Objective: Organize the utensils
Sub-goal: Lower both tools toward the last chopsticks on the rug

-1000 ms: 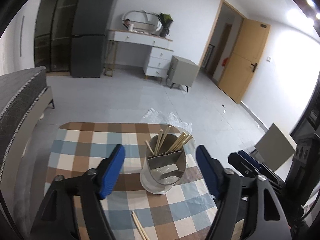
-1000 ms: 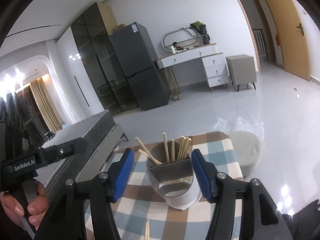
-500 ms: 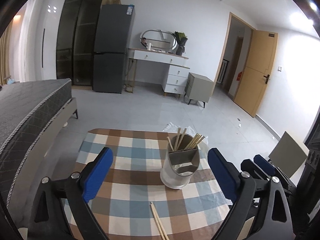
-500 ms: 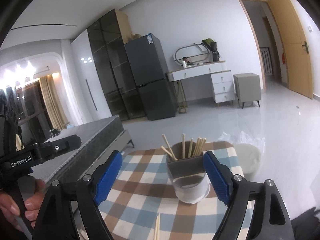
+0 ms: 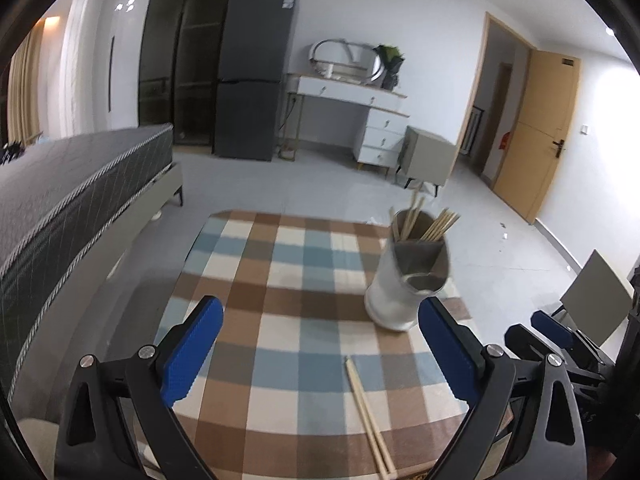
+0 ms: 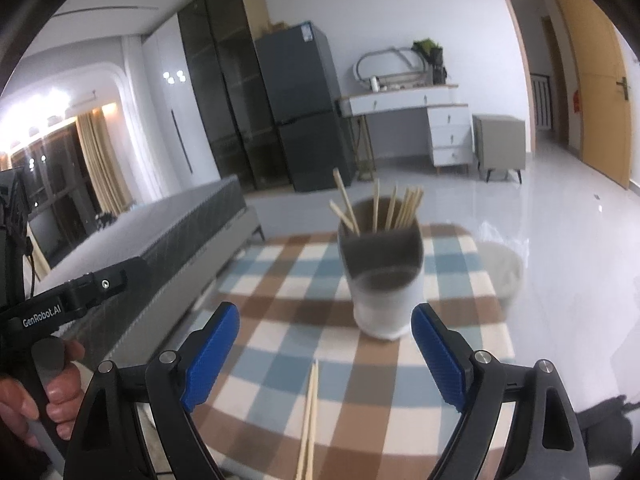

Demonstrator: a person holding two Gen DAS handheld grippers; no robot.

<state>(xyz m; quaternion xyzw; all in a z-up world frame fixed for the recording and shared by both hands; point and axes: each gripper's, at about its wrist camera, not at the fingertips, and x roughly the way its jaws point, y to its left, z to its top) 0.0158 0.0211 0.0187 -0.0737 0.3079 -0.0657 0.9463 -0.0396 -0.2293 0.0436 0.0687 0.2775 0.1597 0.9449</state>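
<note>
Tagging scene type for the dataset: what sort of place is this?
Likely a studio flat or bedroom at home: a bed, a fridge and a dressing table with an oval mirror stand around a small table with a checked cloth.

Tabletop point(image 5: 280, 264) in the foreground, carrying a holder point(image 5: 404, 280) toward its far right. Upright chopsticks point(image 6: 384, 210) stand in the holder's rear compartment. A loose pair point(image 5: 370, 412) lies flat on the tabletop, nearer the camera than the holder and apart from it. Bed point(image 5: 68, 204) left of the tabletop. Fridge point(image 5: 252, 76) and desk point(image 5: 352, 100) against the far wall; door point(image 5: 536, 132) at right.
</note>
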